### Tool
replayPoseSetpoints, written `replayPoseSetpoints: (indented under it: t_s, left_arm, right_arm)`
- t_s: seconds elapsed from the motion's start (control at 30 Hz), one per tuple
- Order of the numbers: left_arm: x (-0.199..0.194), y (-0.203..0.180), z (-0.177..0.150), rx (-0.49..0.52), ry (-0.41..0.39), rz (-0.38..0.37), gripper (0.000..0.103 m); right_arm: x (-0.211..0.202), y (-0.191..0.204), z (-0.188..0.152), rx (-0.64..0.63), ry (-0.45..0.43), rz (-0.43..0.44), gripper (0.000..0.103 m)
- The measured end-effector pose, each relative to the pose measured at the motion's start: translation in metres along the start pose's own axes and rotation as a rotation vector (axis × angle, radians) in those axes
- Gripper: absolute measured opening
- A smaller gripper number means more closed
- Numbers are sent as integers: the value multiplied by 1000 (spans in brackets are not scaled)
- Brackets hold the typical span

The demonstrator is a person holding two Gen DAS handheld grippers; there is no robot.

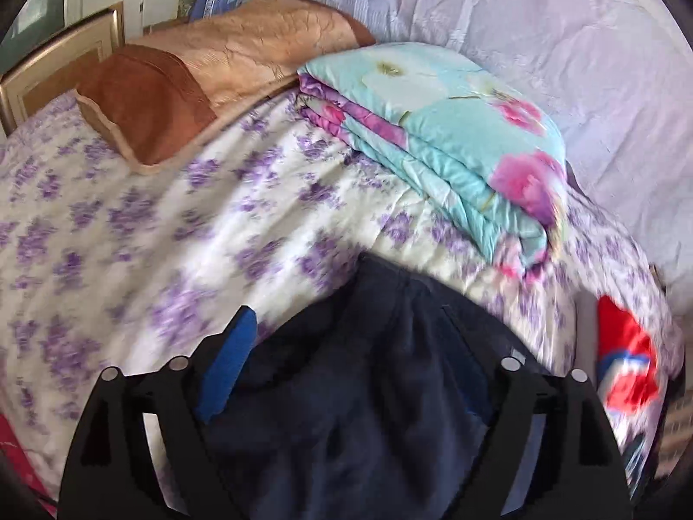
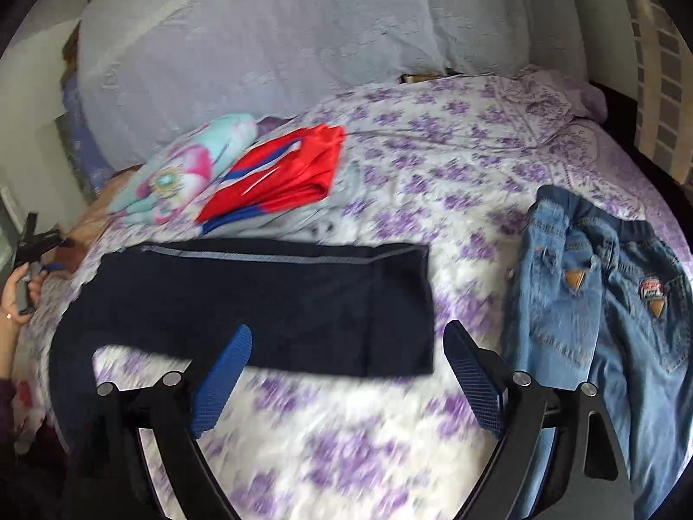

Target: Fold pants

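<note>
Dark navy pants (image 1: 346, 390) fill the bottom of the left wrist view, bunched between and over the fingers of the left tongs (image 1: 346, 372); one blue finger (image 1: 227, 372) shows on the left side, the other is buried under the cloth, so I cannot tell whether these tongs are clenched on the fabric or merely under it. In the right wrist view the same pants (image 2: 268, 299) lie across the bed (image 2: 433, 173), one leg stretched flat with a grey stripe along its far edge, the cloth running toward the left rim of the picture.

Largest of all is the bed with its white sheet printed in purple flowers, backed by a pale lilac drape (image 2: 260, 43). On it near the wall sits a folded turquoise quilt (image 1: 437, 130) with pink blossoms, and beside that a tan and brown pillow (image 1: 195, 82). A pair of light blue jeans (image 2: 597, 286) lies crumpled to the right, well apart from the navy pants. A red, white and blue garment (image 2: 281, 177) rests just beside the quilt.

The right tongs (image 2: 346, 372) hang released, blue fingers spread wide over the sheet just short of the pants' near edge, holding nothing. At the left edge of that view a hand (image 2: 17, 299) grips the other tool's handle.
</note>
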State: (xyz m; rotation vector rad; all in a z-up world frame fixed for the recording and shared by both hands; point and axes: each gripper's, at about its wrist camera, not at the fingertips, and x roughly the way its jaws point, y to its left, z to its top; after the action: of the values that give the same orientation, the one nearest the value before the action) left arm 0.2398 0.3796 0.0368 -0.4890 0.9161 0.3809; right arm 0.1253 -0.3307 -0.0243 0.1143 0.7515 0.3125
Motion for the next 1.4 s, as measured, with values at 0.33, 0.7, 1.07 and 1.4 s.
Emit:
replayPoseSetpoints:
  t_s: [0.33,0.7,1.07,1.4]
  left_arm:
    - [-28,96,-141,32,74,61,86]
    - [-5,102,-161,-41,20,-13,89]
    - [-54,67,-163,-85,-125,-223,7]
    - [-56,85,-220,-139,-63,-81,51]
  right_arm:
    - [-53,41,-157,2,101,151,93]
    - [-31,79,-183,-146,182,199,16]
    - [-97,4,-50,15,-8,222,14]
    - [18,-100,-35,267,218,-68,71]
